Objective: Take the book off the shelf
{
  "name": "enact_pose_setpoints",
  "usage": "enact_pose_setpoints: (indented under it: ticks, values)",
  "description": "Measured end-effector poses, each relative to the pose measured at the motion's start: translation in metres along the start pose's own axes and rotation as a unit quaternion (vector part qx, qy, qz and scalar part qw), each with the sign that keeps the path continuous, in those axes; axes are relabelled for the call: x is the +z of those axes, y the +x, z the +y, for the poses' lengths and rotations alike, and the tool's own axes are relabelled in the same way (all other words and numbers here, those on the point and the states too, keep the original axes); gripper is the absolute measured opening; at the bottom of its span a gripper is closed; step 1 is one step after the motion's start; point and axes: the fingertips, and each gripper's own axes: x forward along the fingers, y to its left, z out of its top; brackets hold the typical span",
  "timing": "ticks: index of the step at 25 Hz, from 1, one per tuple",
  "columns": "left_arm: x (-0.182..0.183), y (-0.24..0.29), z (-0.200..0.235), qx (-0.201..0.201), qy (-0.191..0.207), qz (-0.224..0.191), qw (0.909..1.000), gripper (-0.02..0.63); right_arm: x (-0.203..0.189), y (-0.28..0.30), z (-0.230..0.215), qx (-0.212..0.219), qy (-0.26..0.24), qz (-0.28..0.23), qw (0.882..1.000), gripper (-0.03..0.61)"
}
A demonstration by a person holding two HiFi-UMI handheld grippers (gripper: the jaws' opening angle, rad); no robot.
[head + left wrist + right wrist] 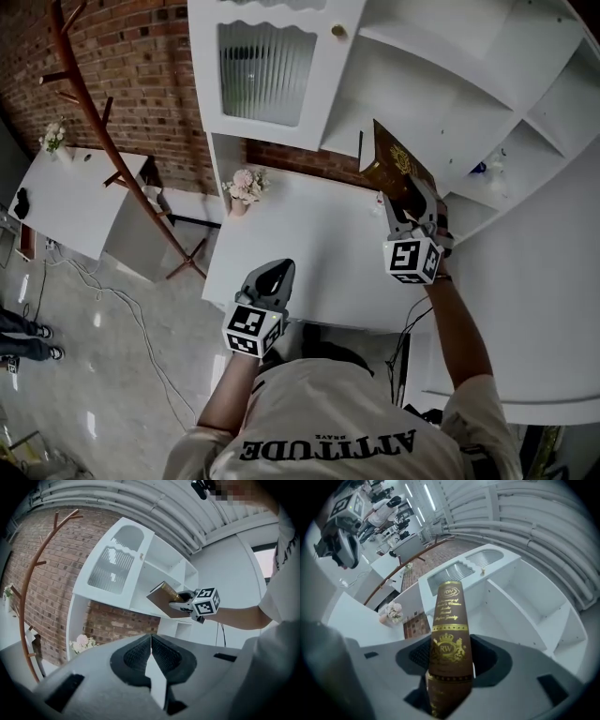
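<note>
A brown book (392,161) with gold print is clamped by its spine in my right gripper (412,204), held in the air in front of the white shelf unit (469,84). In the right gripper view the book's spine (449,639) stands between the jaws, pointing at the shelves. From the left gripper view the book (164,597) and the right gripper (187,604) show out in front of the shelf. My left gripper (275,278) hangs low over the white table (309,253), shut and holding nothing.
A small pot of pink flowers (244,187) stands at the table's back left. A wooden coat stand (103,141) rises on the left before the brick wall. The cabinet door with ribbed glass (265,70) is above the table.
</note>
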Motion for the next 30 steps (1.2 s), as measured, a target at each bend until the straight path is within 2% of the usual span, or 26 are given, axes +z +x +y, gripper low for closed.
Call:
enact_pose_setpoints:
  ticks: [4, 9, 12, 21, 30]
  values:
    - [-0.008, 0.002, -0.008, -0.017, 0.0, 0.01, 0.9998, 0.026, -0.012, -0.027, 0.002, -0.001, 0.084, 0.011, 0.996, 0.236]
    - [-0.01, 0.007, -0.022, -0.035, 0.002, 0.015, 0.9993, 0.026, -0.034, -0.05, 0.007, 0.002, 0.155, 0.022, 0.988, 0.236]
    - [-0.01, 0.01, -0.031, -0.036, 0.005, 0.015, 0.9992, 0.026, -0.044, -0.064, 0.01, -0.001, 0.209, 0.012, 0.978, 0.236]
    - [-0.003, 0.02, -0.054, -0.009, 0.018, 0.01, 0.9998, 0.026, -0.086, -0.097, 0.004, -0.02, 0.322, -0.019, 0.946, 0.235]
    - [0.011, 0.032, -0.078, 0.029, 0.027, -0.002, 0.9992, 0.026, -0.117, -0.134, -0.003, -0.009, 0.406, -0.056, 0.912, 0.235]
